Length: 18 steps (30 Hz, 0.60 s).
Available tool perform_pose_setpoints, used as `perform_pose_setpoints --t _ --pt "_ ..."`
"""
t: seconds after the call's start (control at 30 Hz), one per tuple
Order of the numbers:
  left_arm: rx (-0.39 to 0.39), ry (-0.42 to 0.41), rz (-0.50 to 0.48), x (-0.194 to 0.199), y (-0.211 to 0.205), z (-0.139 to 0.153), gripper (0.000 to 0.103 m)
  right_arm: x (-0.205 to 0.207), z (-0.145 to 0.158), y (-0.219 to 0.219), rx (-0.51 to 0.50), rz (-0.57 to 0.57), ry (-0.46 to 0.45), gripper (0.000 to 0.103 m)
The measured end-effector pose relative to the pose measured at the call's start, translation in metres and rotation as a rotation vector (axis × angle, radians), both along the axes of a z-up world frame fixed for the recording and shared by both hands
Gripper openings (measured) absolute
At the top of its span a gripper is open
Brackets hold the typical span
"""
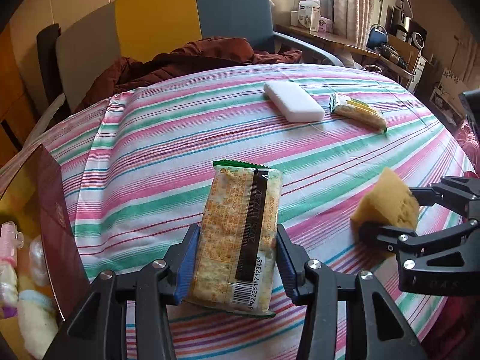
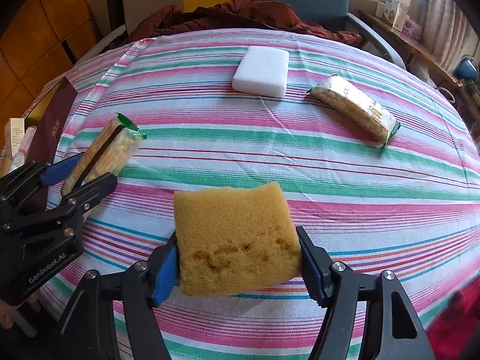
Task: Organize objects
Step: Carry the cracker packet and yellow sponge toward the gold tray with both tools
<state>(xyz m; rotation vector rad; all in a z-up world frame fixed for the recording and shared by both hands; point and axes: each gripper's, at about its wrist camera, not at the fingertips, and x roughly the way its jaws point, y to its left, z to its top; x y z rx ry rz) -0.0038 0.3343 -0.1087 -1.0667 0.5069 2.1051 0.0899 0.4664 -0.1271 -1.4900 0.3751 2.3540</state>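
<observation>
1. Left wrist view: the left gripper (image 1: 237,255) clamps a cracker pack (image 1: 240,237) by its long sides, above the near striped tabletop (image 1: 150,138). A box (image 1: 57,225) stands at the left; probably the pack goes there. Keep the pack level and the grip firm.
2. Right wrist view: the right gripper (image 2: 238,258) squeezes a yellow sponge (image 2: 234,237), above the near edge. A white sponge (image 2: 261,70) and second pack (image 2: 354,108) lie far. Set the yellow sponge beside the white one and avoid the left gripper.

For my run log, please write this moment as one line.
left tongs: shut on green-edged cracker packet | right tongs: shut on yellow foam sponge | on striped cloth: white foam block, second cracker packet
</observation>
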Motion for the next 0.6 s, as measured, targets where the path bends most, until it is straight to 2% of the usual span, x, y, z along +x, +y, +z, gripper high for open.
perform_pose_setpoints --t 0.27,0.6 --pt "0.028 0.021 -0.006 0.008 -0.007 0.013 0.049 -0.001 0.0 -0.003 0.013 0.003 -0.002 0.069" --pt "0.091 0.07 -0.008 0.019 -0.023 0.044 0.049 -0.001 0.002 -0.007 0.028 0.002 0.0 0.068"
